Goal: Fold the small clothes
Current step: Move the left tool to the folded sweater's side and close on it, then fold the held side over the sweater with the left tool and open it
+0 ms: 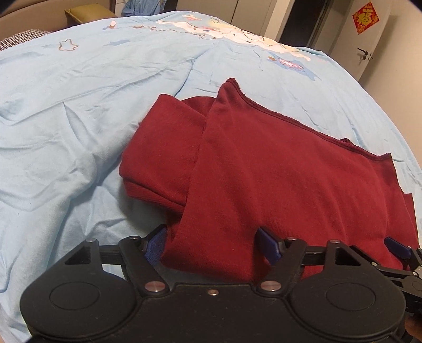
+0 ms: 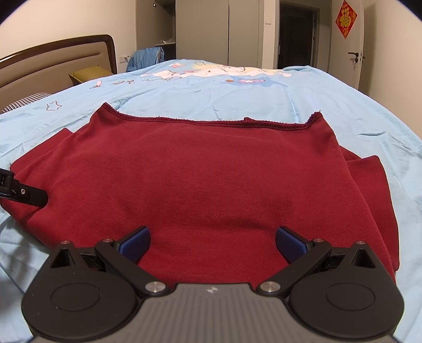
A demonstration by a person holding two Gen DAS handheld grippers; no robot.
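a dark red garment [image 2: 211,179] lies partly folded on a bed covered by a pale blue quilt [image 1: 79,110], its stitched hem [image 2: 211,122] running across the far edge and its sides turned in beneath the top layer. the quilt is creased around the cloth and carries a cartoon print [image 2: 211,72] with small star outlines toward the far side. the left gripper [image 1: 215,242] stands at the near left edge of the garment, blue pads apart, a folded strip of red fabric lying between them; whether the pads press on it cannot be told. the right gripper [image 2: 212,244] is over the near middle of the garment, its jaws spread wide with nothing clamped. beyond the bed, a padded headboard [image 2: 52,63] with a dark wood frame sits at the left, an olive pillow [image 2: 87,74] beside it. pale wardrobe doors [image 2: 211,29], a dark doorway [image 2: 295,37] and a white door [image 2: 350,52] with a red paper decoration [image 2: 346,19] line the far wall.
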